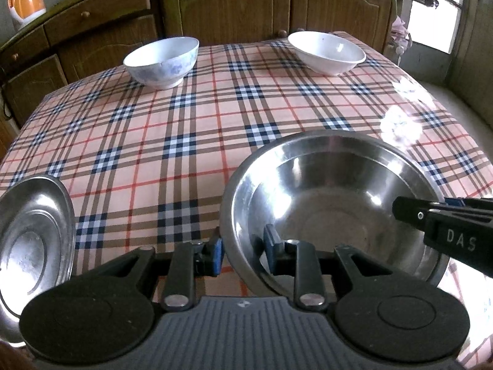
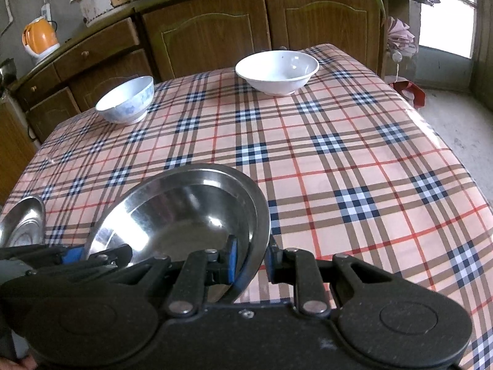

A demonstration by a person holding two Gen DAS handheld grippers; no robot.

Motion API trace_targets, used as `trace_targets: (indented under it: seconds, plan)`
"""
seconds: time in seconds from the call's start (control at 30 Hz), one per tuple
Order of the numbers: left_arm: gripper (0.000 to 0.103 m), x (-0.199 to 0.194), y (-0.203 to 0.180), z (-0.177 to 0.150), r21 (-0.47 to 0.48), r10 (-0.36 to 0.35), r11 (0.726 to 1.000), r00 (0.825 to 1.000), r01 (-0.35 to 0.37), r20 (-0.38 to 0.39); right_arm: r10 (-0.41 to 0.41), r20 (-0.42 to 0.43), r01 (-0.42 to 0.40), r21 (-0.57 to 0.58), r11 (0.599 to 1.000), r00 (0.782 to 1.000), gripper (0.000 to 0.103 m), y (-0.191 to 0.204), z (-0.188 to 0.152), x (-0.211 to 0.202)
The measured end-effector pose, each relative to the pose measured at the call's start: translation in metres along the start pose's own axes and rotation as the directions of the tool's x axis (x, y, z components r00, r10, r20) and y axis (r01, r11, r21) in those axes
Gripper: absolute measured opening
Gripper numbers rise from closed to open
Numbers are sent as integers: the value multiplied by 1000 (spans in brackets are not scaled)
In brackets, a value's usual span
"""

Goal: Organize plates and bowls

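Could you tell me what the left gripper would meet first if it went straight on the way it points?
Probably the plaid tablecloth ahead; the left gripper is shut on the steel bowl rim, so the bowl would go along.

Surface (image 1: 215,129): peach-pink plaid cloth, tan and red lines, navy-white check squares; steel bowl (image 1: 332,203): shiny silver; steel plate (image 1: 34,240): silver, dull centre; far left bowl (image 1: 161,61): white with pale blue floral print; far right bowl (image 1: 326,52): plain white; hand-held gripper pads (image 1: 217,254): blue on black arms; cabinets (image 1: 225,3): brown wood; kettle (image 2: 38,38): orange and white.
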State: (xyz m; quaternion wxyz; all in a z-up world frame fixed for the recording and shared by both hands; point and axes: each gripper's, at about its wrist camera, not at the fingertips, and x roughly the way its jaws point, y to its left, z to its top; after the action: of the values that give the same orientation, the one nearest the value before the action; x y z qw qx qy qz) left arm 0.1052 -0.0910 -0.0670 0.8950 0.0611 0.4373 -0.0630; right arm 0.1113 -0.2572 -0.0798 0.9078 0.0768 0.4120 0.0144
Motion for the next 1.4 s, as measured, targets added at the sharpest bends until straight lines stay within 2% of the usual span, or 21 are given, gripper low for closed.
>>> trace_targets:
  seconds: [0.5,0.63,0.67,0.8,0.93,1.13,1.4]
  plan:
    - [31,-2,3,-1,-3,-3,1000,1000,3,-8,-9,-10,9,5,1000,1000,28,0,-2,0]
    - [44,-6,6,0,-8,6,1000,1000,-6,4,-27,6,27,27,999,1000,43,-5,0,-4]
    - [45,-7,6,0,-7,7,1000,1000,-7,8,-28,9,28,32,999,1000,48,-6,0,-5]
    - [50,-12,10,1,-15,9,1000,1000,-9,14,-45,27,44,37,998,999,53,-7,2,-12]
    - [58,-22,14,5,-23,11,1000,999,-10,39,-49,75,47,37,998,996,65,-7,7,-26]
    - [64,-38,17,18,-29,-2,1000,997,5,80,-27,141,21,38,999,990,69,-6,21,-49]
    - [67,-57,14,40,-28,-30,999,990,34,135,-27,221,21,29,999,975,71,-10,50,-72]
